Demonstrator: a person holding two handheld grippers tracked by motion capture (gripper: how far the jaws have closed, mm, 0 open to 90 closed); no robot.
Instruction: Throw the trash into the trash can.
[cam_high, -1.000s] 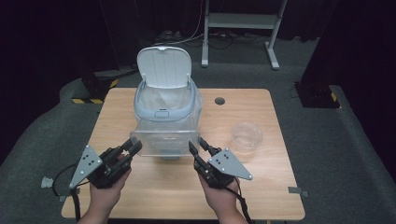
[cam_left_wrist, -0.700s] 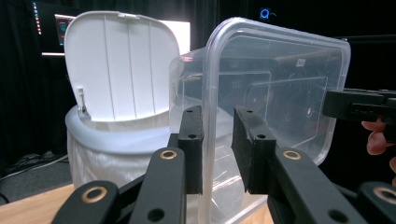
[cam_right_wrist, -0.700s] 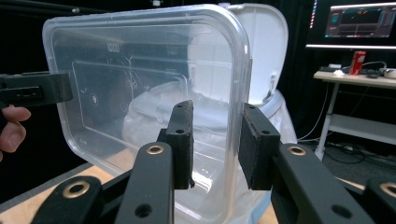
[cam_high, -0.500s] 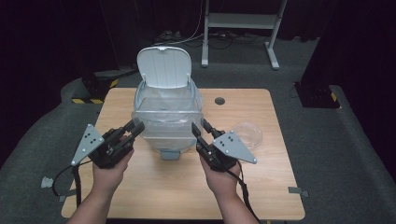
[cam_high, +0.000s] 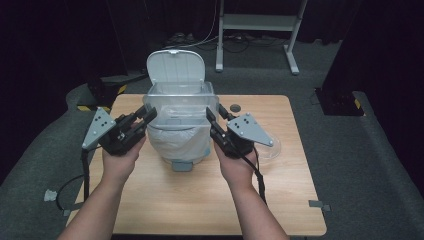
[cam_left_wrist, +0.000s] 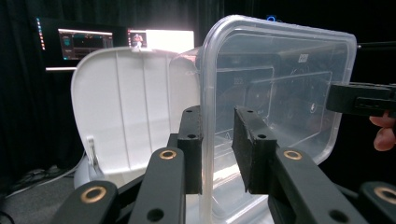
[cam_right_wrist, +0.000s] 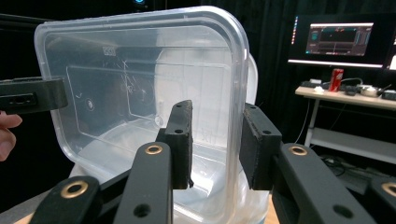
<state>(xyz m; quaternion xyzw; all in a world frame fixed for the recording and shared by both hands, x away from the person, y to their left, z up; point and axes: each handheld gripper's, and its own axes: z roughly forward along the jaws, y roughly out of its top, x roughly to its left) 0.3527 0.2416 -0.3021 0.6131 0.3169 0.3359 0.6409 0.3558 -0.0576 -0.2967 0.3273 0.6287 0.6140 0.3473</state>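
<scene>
Gripping clear plastic container (cam_high: 181, 102) by opposite rims, left gripper (cam_high: 142, 119) and right gripper (cam_high: 216, 118) clamping it, holding it above white bin (cam_high: 176, 67), lid standing open behind jaws.

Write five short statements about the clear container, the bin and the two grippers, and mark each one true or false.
1. The left gripper and the right gripper each straddle a rim of the clear container. True.
2. The container rests flat on the table. False: it is held above the bin.
3. The bin lid stands open. True.
4. The container holds food. False: it looks empty.
5. A clear bowl sits at the person's left. False: it sits beside the right gripper.
</scene>
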